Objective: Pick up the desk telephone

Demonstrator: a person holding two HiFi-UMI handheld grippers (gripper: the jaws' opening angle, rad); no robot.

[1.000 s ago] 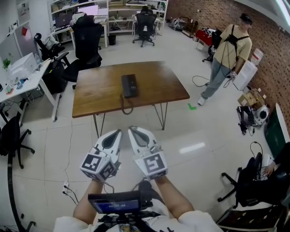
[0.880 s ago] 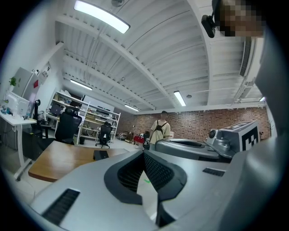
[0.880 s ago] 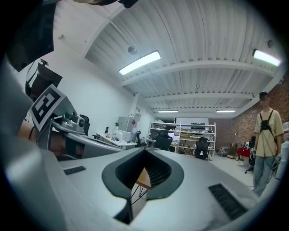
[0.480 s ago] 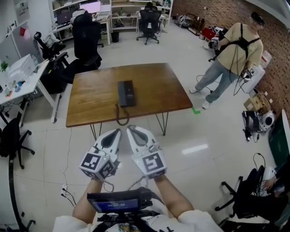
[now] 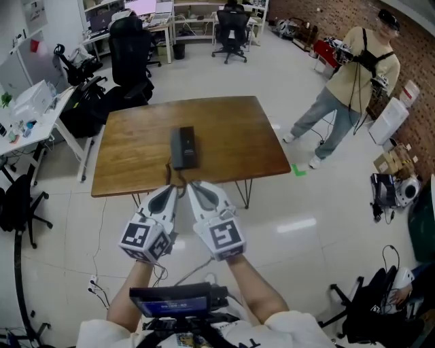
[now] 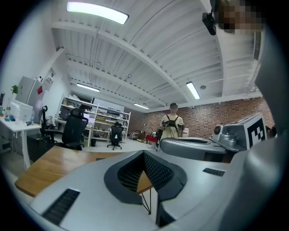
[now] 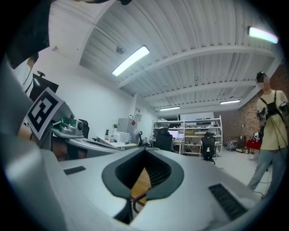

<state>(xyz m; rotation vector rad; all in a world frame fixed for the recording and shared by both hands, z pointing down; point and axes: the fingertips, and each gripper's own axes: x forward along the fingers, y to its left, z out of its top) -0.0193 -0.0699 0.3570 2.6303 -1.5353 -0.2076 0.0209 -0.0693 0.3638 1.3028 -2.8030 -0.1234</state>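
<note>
Desk telephone (image 5: pixel 184 147) lies flat on the wooden table (image 5: pixel 234 132) near its front edge, long axis running away from the person. Its cord (image 5: pixel 175 179) loops at that edge. Left gripper (image 5: pixel 172 192) and right gripper (image 5: pixel 193 189): jaws pressed together, empty, side by side before the table.

We see a brown rectangular wooden tabletop (image 5: pixel 231 132) with visible grain and a soft satin sheen, carried on thin black metal hairpin legs (image 5: pixel 245 194). On it, the black oblong desk telephone (image 5: pixel 183 147) looks like matt plastic. At six o'clock from it, the left gripper (image 5: pixel 175 190) and right gripper (image 5: pixel 192 186) have smooth, matt light-grey plastic shells, and their dark pads (image 6: pixel 156 173) are finely ribbed. The pale tiled floor (image 5: pixel 292 224) is glossy and mirrors a light. The red brick wall (image 5: pixel 333 17) at one o'clock looks rough.
</note>
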